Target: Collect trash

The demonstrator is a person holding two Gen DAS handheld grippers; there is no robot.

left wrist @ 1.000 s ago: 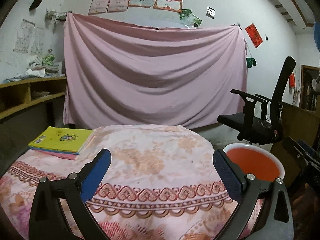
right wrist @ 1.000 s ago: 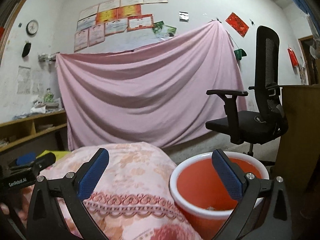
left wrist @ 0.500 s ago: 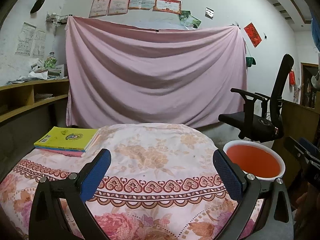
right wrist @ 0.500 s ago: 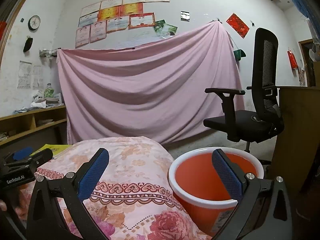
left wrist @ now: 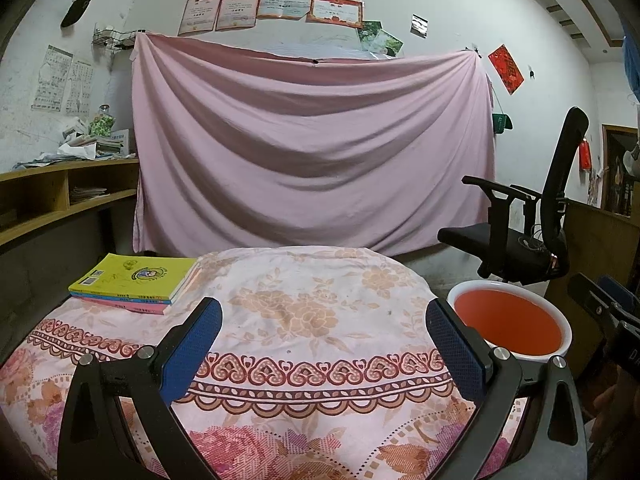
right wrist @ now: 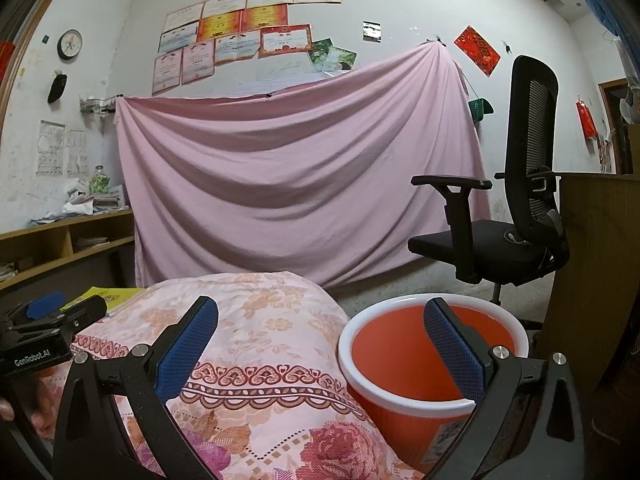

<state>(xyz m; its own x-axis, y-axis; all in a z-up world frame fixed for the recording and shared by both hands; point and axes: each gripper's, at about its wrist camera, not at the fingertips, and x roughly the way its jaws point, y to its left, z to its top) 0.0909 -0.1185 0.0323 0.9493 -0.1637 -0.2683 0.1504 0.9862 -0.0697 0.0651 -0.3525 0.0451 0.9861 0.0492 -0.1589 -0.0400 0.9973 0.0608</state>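
Left wrist view: the left gripper [left wrist: 322,340] has drawn back and risen, jaws apart and empty, over the floral-covered counter [left wrist: 304,320]; no trash shows there, only books [left wrist: 132,282] at its far left corner. Right wrist view: the right gripper [right wrist: 320,340], jaws apart and empty, has likewise pulled back from the red bin [right wrist: 420,360] beside the counter's right edge, so collection looks finished.

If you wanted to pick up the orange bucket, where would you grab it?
Grab the white rim of the orange bucket, coming straight down from above with the right hand-held gripper. The bucket stands upright and open-topped beside the floral-covered table, so one finger goes inside, one outside.
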